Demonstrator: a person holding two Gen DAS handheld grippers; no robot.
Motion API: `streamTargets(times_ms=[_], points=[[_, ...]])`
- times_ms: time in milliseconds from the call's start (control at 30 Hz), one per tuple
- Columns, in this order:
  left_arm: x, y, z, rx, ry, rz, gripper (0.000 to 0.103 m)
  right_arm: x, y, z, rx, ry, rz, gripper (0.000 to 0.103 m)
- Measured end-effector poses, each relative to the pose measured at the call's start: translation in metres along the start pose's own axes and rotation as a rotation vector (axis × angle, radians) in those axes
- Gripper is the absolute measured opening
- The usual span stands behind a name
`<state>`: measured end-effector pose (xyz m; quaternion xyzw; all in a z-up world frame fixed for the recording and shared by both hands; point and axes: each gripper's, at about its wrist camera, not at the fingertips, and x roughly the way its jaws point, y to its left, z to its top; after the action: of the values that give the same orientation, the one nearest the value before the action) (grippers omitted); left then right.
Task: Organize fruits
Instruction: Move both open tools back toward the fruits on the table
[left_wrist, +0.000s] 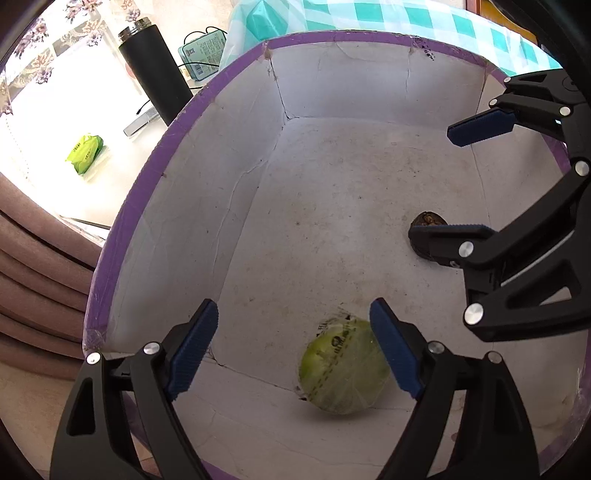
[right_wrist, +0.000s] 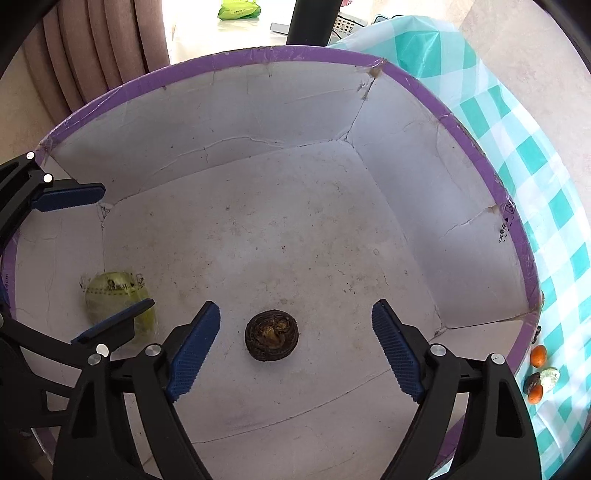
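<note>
Drop-off step: left gripper (left_wrist: 291, 347) and right gripper (right_wrist: 295, 347) both gape, empty, over the box (right_wrist: 480, 155); green fruit (left_wrist: 343, 373), brown fruit (right_wrist: 272, 335) lie inside. Next: fetch oranges (right_wrist: 538, 356) beside box.

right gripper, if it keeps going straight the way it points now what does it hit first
Most likely the dark brown round fruit on the box floor: it lies free between the open right gripper fingers. Depth is unclear, so the bare floor just beyond is possible.

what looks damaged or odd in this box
The box is worn: its white inner walls are cracked, the corners torn, the floor stained. The green fruit is wrapped in printed plastic, while the dark brown fruit lies bare.
</note>
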<state>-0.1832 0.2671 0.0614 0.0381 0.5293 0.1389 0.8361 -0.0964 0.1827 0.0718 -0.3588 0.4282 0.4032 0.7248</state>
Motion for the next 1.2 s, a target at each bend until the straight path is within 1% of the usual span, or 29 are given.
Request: streamTargets(times_ms=[67,100,133,167,200,233,267,300,333,400,433,500,533,567,600,633,667,700,733,800,867,967,1033,1100,1133,1167,1200], points=[[-0.001,-0.001,0.0,-0.002,-0.008,0.008,0.085,-0.006,-0.002,-0.002,0.026,-0.038,-0.015,0.081],[-0.003,-0.001,0.0,-0.004,-0.015,0.019,0.085,-0.011,0.004,-0.002,0.038,-0.064,-0.023,0.081],[-0.005,-0.001,0.0,-0.011,-0.03,0.044,0.086,-0.016,0.004,-0.004,0.047,-0.101,-0.034,0.081],[-0.009,-0.001,0.0,-0.03,-0.05,0.069,0.087,-0.022,0.004,-0.007,0.052,-0.14,-0.049,0.083],[-0.016,0.0,0.0,-0.053,-0.081,0.072,0.087,-0.028,0.004,-0.012,0.056,-0.173,-0.07,0.084],[-0.026,0.003,0.001,-0.077,-0.122,0.059,0.087,-0.037,0.003,-0.015,0.062,-0.209,-0.088,0.084],[-0.039,0.005,0.003,-0.103,-0.173,0.049,0.087,-0.046,0.0,-0.022,0.073,-0.259,-0.095,0.084],[-0.053,0.006,0.006,-0.121,-0.231,0.057,0.088,-0.051,-0.002,-0.024,0.096,-0.318,-0.101,0.085],[-0.069,0.004,0.009,-0.131,-0.296,0.076,0.093,-0.062,-0.01,-0.031,0.126,-0.374,-0.095,0.086],[-0.102,-0.005,0.013,-0.123,-0.437,0.126,0.101,-0.085,-0.031,-0.045,0.194,-0.495,-0.047,0.087],[-0.118,-0.013,0.015,-0.113,-0.51,0.141,0.101,-0.097,-0.04,-0.053,0.222,-0.559,-0.03,0.088],[-0.148,-0.032,0.018,-0.095,-0.636,0.126,0.101,-0.115,-0.06,-0.07,0.267,-0.685,-0.031,0.088],[-0.161,-0.044,0.02,-0.083,-0.691,0.095,0.101,-0.122,-0.071,-0.082,0.295,-0.739,-0.042,0.088],[-0.172,-0.057,0.022,-0.063,-0.737,0.057,0.101,-0.124,-0.088,-0.089,0.332,-0.775,-0.052,0.088],[-0.18,-0.072,0.023,-0.039,-0.773,0.03,0.101,-0.125,-0.101,-0.099,0.373,-0.782,-0.054,0.088],[-0.186,-0.088,0.024,-0.017,-0.809,0.018,0.101,-0.125,-0.115,-0.111,0.417,-0.78,-0.054,0.088],[-0.191,-0.107,0.027,0.008,-0.84,0.005,0.101,-0.12,-0.133,-0.121,0.473,-0.775,-0.072,0.088],[-0.192,-0.124,0.029,0.036,-0.857,-0.019,0.101,-0.115,-0.149,-0.134,0.534,-0.761,-0.111,0.088],[-0.189,-0.142,0.034,0.065,-0.863,-0.05,0.101,-0.109,-0.165,-0.149,0.595,-0.732,-0.15,0.088],[-0.177,-0.181,0.044,0.13,-0.837,-0.109,0.101,-0.09,-0.201,-0.177,0.714,-0.649,-0.203,0.088],[-0.156,-0.222,0.054,0.195,-0.793,-0.153,0.101,-0.07,-0.232,-0.205,0.815,-0.561,-0.226,0.088],[-0.117,-0.274,0.066,0.248,-0.692,-0.222,0.101,-0.039,-0.271,-0.245,0.944,-0.413,-0.282,0.088],[-0.086,-0.295,0.076,0.232,-0.631,-0.283,0.101,-0.022,-0.297,-0.274,1.028,-0.336,-0.29,0.088],[-0.053,-0.31,0.09,0.203,-0.558,-0.372,0.101,-0.011,-0.313,-0.298,1.072,-0.294,-0.307,0.088],[-0.035,-0.315,0.099,0.175,-0.526,-0.395,0.101,-0.007,-0.32,-0.306,1.079,-0.275,-0.313,0.088],[-0.016,-0.319,0.109,0.141,-0.489,-0.4,0.101,-0.004,-0.326,-0.314,1.092,-0.265,-0.293,0.088],[0.0,-0.322,0.118,0.105,-0.448,-0.402,0.101,-0.004,-0.332,-0.32,1.105,-0.275,-0.261,0.088]])
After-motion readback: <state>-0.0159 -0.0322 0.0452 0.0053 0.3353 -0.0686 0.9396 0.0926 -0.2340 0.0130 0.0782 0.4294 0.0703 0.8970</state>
